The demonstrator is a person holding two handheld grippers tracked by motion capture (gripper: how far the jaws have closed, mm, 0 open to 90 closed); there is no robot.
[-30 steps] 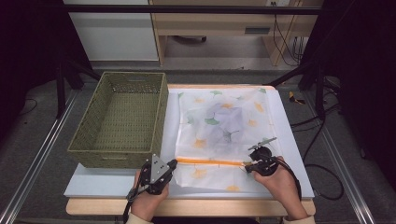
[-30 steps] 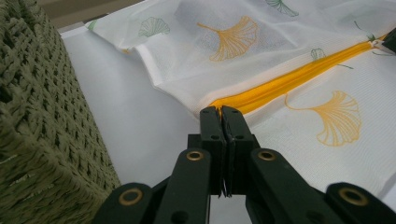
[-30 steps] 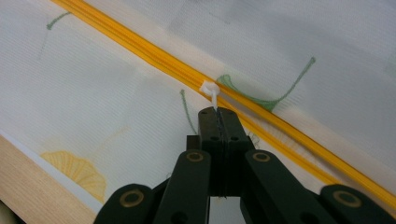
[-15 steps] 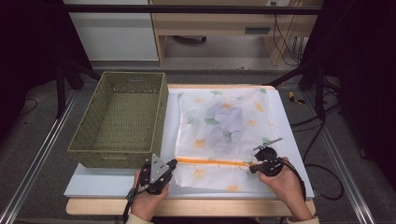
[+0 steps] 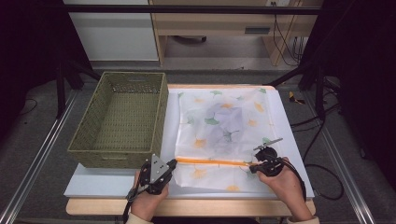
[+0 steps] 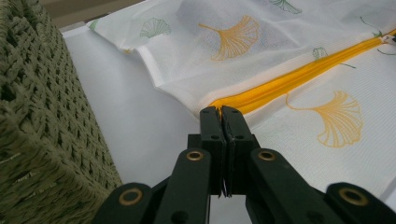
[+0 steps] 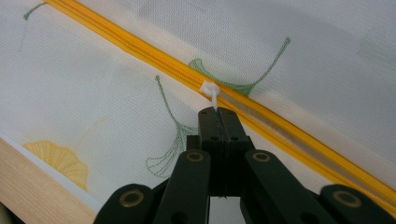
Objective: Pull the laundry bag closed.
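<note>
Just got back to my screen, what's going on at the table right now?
A person is working on the zipper of a white mesh laundry bag printed with ginkgo leaves, which lies flat on the table beside a green woven basket. The left gripper is shut on the bag's edge at the left end of the yellow zipper. The right gripper is shut on the white zipper pull near the zipper's right end. Something bundled shows faintly through the mesh.
</note>
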